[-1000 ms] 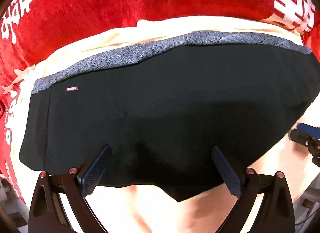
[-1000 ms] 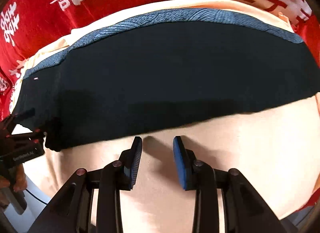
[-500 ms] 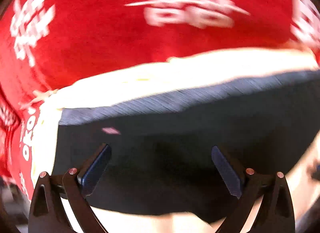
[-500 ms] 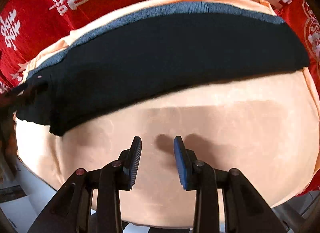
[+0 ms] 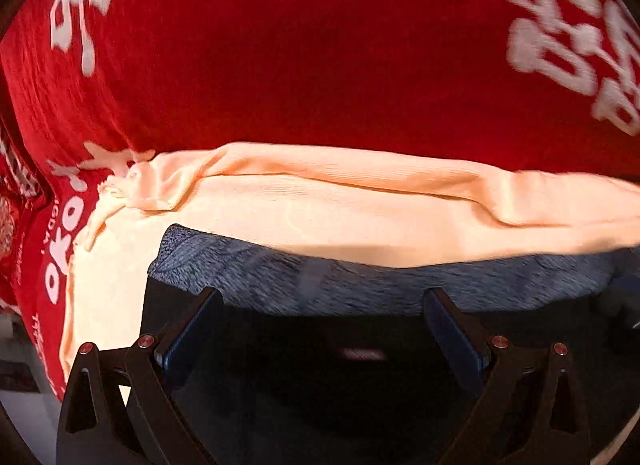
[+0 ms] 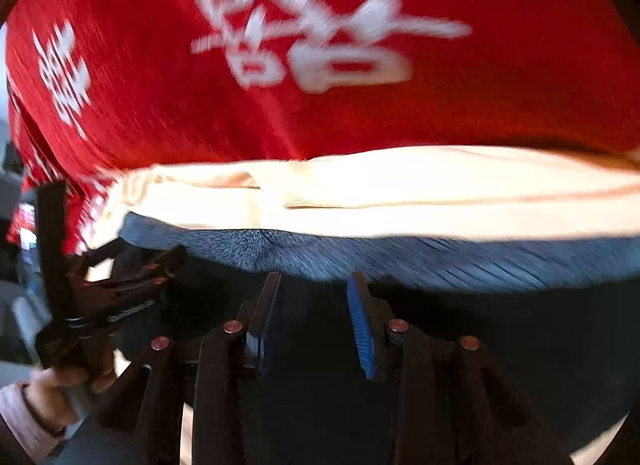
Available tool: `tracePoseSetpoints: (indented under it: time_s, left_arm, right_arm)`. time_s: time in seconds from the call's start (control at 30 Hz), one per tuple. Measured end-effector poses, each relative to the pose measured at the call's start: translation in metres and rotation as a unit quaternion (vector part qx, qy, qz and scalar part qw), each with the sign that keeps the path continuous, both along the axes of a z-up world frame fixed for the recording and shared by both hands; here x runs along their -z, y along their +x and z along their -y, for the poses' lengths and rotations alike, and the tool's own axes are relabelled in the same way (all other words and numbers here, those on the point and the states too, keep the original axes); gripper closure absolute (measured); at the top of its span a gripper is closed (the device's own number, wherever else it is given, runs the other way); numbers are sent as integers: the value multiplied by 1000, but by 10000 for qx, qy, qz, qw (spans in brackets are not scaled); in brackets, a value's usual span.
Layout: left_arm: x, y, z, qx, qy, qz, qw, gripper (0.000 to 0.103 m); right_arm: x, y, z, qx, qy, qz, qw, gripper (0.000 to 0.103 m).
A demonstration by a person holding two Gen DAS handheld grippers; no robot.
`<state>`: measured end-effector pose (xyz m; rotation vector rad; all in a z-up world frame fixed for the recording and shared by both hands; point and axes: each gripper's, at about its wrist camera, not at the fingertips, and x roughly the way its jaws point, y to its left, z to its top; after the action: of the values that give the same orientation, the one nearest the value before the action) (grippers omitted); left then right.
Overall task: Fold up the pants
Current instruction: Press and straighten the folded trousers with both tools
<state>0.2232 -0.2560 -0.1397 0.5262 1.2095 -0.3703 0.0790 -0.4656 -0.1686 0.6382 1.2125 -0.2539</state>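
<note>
Your left gripper (image 5: 320,329) hangs over the dark pants (image 5: 328,385) with its fingers (image 5: 192,329) spread wide and released; nothing sits between them, and the blue pads look clear of the fabric, though the blur makes contact hard to judge. The pants lie flat on a peach cloth (image 5: 320,217), their grey-blue waistband (image 5: 360,277) running across just beyond your fingertips, its left corner in plain view. A red cloth with white lettering (image 5: 320,45) covers the surface farther back. Your right gripper (image 6: 314,317) is over the same pants (image 6: 500,345), pointing steeply down, its fingers (image 6: 360,329) only partly apart, a narrow gap between the blue pads with no fabric caught in it, so it grasps nothing. The waistband (image 6: 440,257) passes just past those tips too. In the right wrist view your left gripper (image 6: 132,277) shows at the left edge above the waistband's corner, with your left hand (image 6: 60,381) and a pale sleeve (image 6: 16,421) below it.
</note>
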Motion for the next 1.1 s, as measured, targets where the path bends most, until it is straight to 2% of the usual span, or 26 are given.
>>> tracePoseSetpoints:
  time_s: [0.03,0.1,0.2,0.27,0.33,0.4,0.53,0.6,0.67,0.73,0.77,0.83,0.9,0.97,1.03,1.1]
  left_arm:
    - [6,8,-6,-98,17,-39,9999,2]
    - [12,20,-15,-227,0,-43,9997,2]
    - [20,39,-27,-273,184,50,9994,2]
    - [18,48,-35,-284,186,58,9994,2]
    - [14,52,-45,-413,379,124,9984,2]
    - [5,52,-58,-571,233,4,9981,2]
    - [-24,23,-75,-443,135,60,9989,2]
    - [-28,3,-82,-323,117,18,9994,2]
    - [-23,-18,-88,-222,269,-76,9994,2]
    - [-5,-29,-98,-244,451,-212,9985,2]
    - [6,-29,-107,-327,438,-279,9981,1]
    - [8,-33,-122,-607,119,-288,9977,0]
    - [6,-34,-119,-676,262,-322,9968,0]
    - [4,-40,-106,-500,636,-215,9965,0]
    - [-3,-52,-92,-339,822,-88,9960,0]
    - [-11,-63,-79,-225,733,-148,9969,0]
  right_arm:
    - [14,2,-1,11,-37,-194,9998,67]
    - [18,-6,3,193,19,-6,9998,67]
    - [18,-9,4,190,110,-25,9998,67]
    - [16,-1,2,75,45,-102,9999,67]
    - [15,6,0,44,30,-185,9998,67]
    - [9,2,0,153,81,-254,9995,67]
    - [-6,-20,-4,169,-13,-318,9993,65]
    - [-12,-39,-14,91,-35,-361,9993,61]
    - [-14,-55,-24,-10,-79,-459,9989,61]
    - [-8,-71,-33,-86,-66,-658,9978,60]
    - [-3,-80,-37,-96,-16,-755,9971,60]
    - [-6,-100,-42,-120,-101,-579,9982,60]
    - [-10,-107,-46,-209,-154,-617,9978,60]
    - [-12,-112,-47,-156,-134,-568,9982,60]
    - [-18,-120,-44,-55,-49,-537,9985,60]
    - [-23,-128,-41,98,5,-542,9985,58]
